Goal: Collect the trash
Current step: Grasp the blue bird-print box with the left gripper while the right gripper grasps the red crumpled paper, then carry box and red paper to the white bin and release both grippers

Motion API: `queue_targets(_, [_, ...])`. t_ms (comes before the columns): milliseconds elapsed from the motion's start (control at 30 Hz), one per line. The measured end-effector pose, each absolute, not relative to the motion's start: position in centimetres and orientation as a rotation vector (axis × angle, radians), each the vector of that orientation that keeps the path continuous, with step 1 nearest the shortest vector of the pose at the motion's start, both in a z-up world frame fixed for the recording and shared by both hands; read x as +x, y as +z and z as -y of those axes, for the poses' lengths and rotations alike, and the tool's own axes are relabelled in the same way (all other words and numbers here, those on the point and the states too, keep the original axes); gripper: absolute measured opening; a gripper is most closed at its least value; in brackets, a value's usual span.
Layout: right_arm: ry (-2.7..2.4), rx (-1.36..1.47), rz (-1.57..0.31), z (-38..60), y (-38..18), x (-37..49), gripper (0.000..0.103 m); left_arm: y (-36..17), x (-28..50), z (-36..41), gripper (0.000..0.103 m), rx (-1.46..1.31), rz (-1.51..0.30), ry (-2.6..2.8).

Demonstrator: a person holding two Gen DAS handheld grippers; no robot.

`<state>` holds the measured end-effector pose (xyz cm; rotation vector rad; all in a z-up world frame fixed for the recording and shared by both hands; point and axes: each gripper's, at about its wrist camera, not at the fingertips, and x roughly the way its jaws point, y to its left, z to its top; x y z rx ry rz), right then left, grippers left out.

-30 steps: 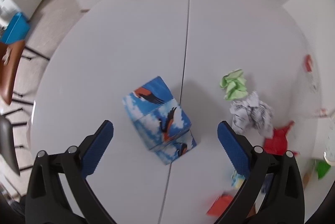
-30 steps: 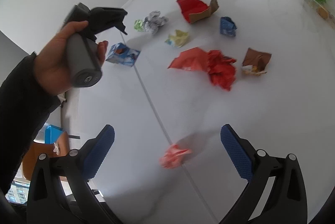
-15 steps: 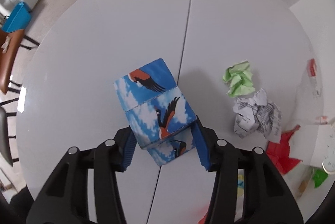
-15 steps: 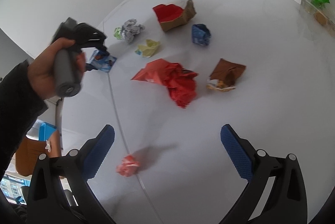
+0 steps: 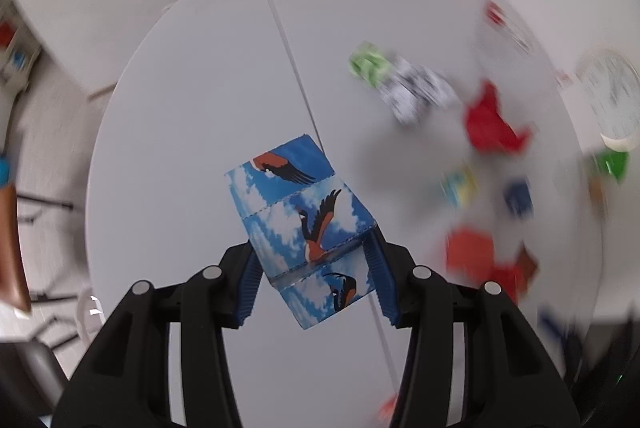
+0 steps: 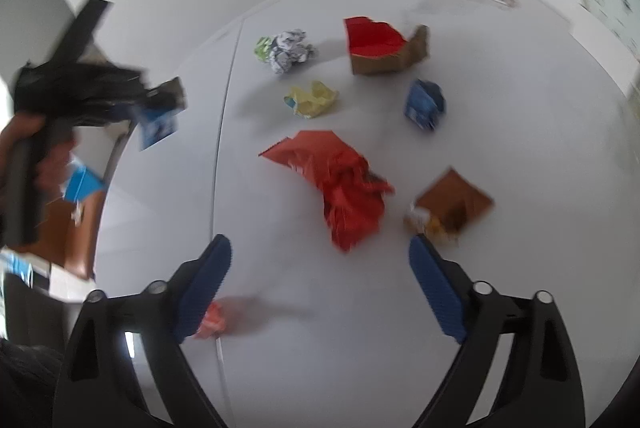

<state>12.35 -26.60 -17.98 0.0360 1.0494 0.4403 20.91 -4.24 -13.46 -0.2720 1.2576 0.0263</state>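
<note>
Blue carton point(image 5: 304, 228) in left tongs point(image 5: 316, 282); table edge point(image 5: 120, 99) near

The blue carton point(image 5: 304, 224), printed with white clouds and red-brown birds, sits tilted at the centre of the left wrist view, lifted off the white surface. In the right wrist view, a crumpled red wrapper point(image 6: 340, 183) lies mid-frame. To its right is a torn brown packet point(image 6: 452, 205); above, a yellow wad point(image 6: 310, 99), a crushed blue pack point(image 6: 424, 103), a red-lined torn box point(image 6: 384, 45), and a grey-white paper ball point(image 6: 290, 49) touching a green scrap point(image 6: 263, 47). A small red scrap point(image 6: 210, 322) (blurred) lies lower left.
</note>
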Motion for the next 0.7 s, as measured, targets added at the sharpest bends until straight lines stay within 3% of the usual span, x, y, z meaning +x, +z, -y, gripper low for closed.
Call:
queue_targets(200, [0.552,-0.105,-1.073,25.3,-18.9,15.9,0.083,-10.8,14.8,2.3,0.047,-0.224,-1.225,-0.061])
queue_targets(300, [0.583,-0.171,-1.123,24.6,-20.4,17.1,0.075,-10.0,12.4,2.1,0.047,-0.235,-1.212,-0.072])
queue_targets(433, [0.579,-0.223,-1.157,23.9,-22.0,17.4,0.052,-10.4,10.1,2.0,0.047,-0.218,-1.211,-0.057])
queue_targets(533, [0.578,-0.217,-1.160,23.8,-22.2,17.3,0.042,-10.0,8.1,1.6,0.047,-0.207,-1.209,-0.051])
queue_targets(700, [0.579,-0.197,-1.135,23.8,-21.2,16.5,0.039,-9.5,6.2,0.4,0.047,-0.224,-1.202,-0.031])
